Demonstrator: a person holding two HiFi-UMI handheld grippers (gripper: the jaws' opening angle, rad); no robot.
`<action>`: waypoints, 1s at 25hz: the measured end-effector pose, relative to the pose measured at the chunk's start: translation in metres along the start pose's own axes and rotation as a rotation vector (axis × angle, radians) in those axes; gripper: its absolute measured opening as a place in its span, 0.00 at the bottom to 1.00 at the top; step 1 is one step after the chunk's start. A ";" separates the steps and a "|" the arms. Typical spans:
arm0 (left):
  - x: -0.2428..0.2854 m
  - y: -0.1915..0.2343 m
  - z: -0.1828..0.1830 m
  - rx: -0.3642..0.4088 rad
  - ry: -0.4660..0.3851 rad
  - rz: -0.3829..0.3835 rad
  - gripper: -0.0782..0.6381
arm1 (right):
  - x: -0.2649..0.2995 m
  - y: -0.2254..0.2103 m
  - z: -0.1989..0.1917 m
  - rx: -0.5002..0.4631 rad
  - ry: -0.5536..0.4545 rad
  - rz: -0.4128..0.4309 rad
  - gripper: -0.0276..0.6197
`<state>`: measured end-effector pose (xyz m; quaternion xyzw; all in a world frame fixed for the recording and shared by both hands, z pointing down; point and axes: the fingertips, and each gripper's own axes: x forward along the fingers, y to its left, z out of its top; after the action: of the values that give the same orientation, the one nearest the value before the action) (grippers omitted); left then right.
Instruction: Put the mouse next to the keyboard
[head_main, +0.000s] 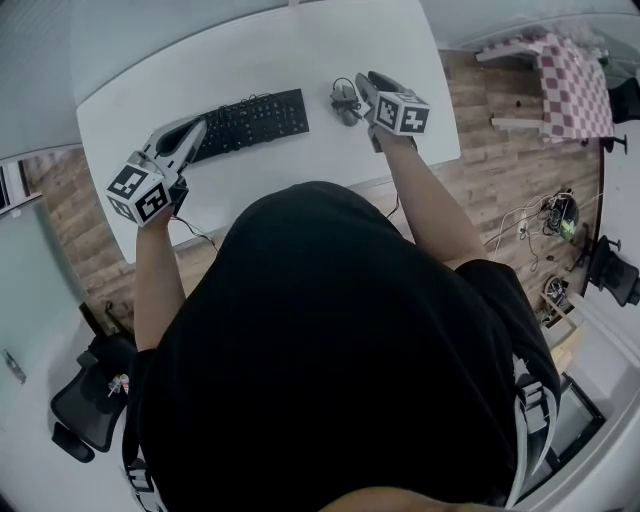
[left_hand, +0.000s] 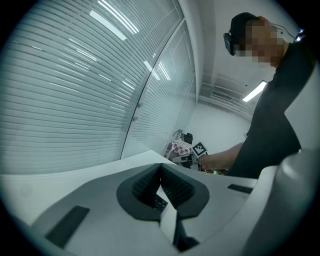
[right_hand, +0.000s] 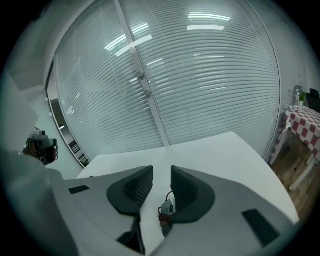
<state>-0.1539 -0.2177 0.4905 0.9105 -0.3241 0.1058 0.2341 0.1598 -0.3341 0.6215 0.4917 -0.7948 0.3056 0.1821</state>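
A black keyboard (head_main: 255, 120) lies on the white table (head_main: 150, 80). To its right sits the dark mouse (head_main: 346, 100) with its cable coiled beside it. My right gripper (head_main: 365, 82) is just right of the mouse, close against it. In the right gripper view its jaws (right_hand: 161, 172) stand a narrow gap apart with nothing between the pads; a cable plug (right_hand: 166, 206) lies on the table below them. My left gripper (head_main: 198, 127) hovers at the keyboard's left end. It is shut (left_hand: 160, 167) on nothing, and a few keys show beneath it.
A small table with a checked cloth (head_main: 570, 80) stands at the far right, with loose cables (head_main: 555, 215) on the wooden floor below it. An office chair (head_main: 85, 405) is at the lower left. A glass wall with blinds (right_hand: 200, 75) runs behind the table.
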 end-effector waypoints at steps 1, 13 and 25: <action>-0.002 -0.001 0.000 0.003 -0.001 -0.003 0.14 | -0.005 0.002 0.006 0.000 -0.017 -0.003 0.24; -0.020 -0.017 0.002 0.046 -0.010 -0.040 0.14 | -0.063 0.055 0.051 -0.018 -0.177 0.048 0.15; -0.045 -0.036 -0.003 0.072 -0.025 -0.074 0.14 | -0.121 0.100 0.050 -0.039 -0.263 0.071 0.14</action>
<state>-0.1655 -0.1677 0.4655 0.9310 -0.2889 0.0970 0.2009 0.1252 -0.2529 0.4822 0.4952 -0.8346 0.2291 0.0750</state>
